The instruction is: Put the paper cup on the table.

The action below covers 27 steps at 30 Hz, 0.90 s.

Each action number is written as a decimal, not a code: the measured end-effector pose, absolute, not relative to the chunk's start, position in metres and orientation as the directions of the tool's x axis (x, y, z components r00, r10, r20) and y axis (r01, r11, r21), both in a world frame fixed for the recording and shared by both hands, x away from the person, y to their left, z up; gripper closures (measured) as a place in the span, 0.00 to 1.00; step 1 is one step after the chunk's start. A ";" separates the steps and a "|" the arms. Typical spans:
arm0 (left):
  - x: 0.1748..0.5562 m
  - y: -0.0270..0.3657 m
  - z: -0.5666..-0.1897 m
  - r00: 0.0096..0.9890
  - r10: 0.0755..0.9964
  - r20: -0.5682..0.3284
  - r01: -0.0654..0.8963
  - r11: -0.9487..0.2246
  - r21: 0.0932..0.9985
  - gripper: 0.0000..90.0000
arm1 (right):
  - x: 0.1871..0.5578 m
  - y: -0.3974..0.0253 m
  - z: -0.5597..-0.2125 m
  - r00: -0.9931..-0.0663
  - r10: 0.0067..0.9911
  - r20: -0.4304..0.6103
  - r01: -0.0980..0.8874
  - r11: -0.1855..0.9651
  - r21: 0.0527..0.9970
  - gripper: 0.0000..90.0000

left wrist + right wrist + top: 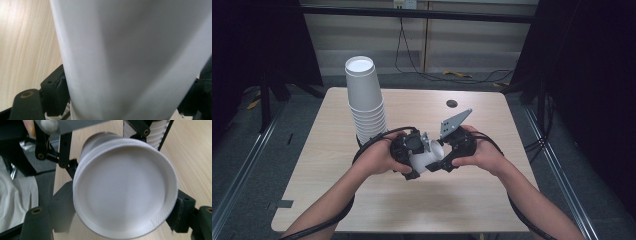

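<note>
A plain white paper cup, lying sideways just right of the cup stack, is clamped by the left hand-held gripper and the right hand-held gripper.

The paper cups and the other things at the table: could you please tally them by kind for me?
Tall stacks of upturned white paper cups: 1
White paper cups held on their side between the tools: 1, perhaps nested cups
Hand-held tools, the left tool and the right tool: 2
Wooden tables: 1
Total: 5
</note>
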State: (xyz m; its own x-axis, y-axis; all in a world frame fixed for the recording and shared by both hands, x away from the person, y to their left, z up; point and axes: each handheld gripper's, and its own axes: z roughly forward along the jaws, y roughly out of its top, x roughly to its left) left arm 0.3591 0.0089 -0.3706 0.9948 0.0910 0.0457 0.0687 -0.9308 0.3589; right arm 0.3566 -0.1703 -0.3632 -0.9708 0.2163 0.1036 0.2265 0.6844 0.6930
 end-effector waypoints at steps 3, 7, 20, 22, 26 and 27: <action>0.359 0.009 -0.370 0.995 0.090 0.049 0.067 -0.933 0.353 0.19 | 0.357 -0.168 -0.362 -0.973 0.210 0.095 0.218 0.705 0.675 0.25; 0.359 0.010 -0.372 0.995 0.087 0.043 0.066 -0.935 0.348 0.19 | 0.358 -0.165 -0.359 -0.976 0.198 0.091 0.208 0.726 0.656 0.24; 0.359 0.007 -0.375 0.997 0.072 0.041 0.054 -0.938 0.343 0.19 | 0.357 -0.161 -0.354 -0.974 0.194 0.114 0.221 0.730 0.647 0.18; 0.358 0.006 -0.375 0.996 0.076 0.037 0.059 -0.938 0.341 0.19 | 0.357 -0.161 -0.353 -0.975 0.192 0.111 0.218 0.732 0.645 0.17; 0.357 0.004 -0.377 0.997 0.068 0.036 0.052 -0.940 0.336 0.19 | 0.357 -0.161 -0.354 -0.973 0.195 0.121 0.227 0.735 0.639 0.17; 0.357 0.003 -0.377 0.997 0.066 0.042 0.048 -0.941 0.334 0.19 | 0.358 -0.161 -0.354 -0.974 0.193 0.122 0.226 0.737 0.637 0.17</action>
State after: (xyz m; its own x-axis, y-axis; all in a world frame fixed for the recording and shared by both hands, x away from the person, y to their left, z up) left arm 0.3574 0.0034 -0.3773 0.9969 0.0660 0.0422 0.0482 -0.9413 0.3342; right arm 0.3575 -0.1609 -0.3542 -0.9736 0.1930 0.1219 0.2259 0.7368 0.6373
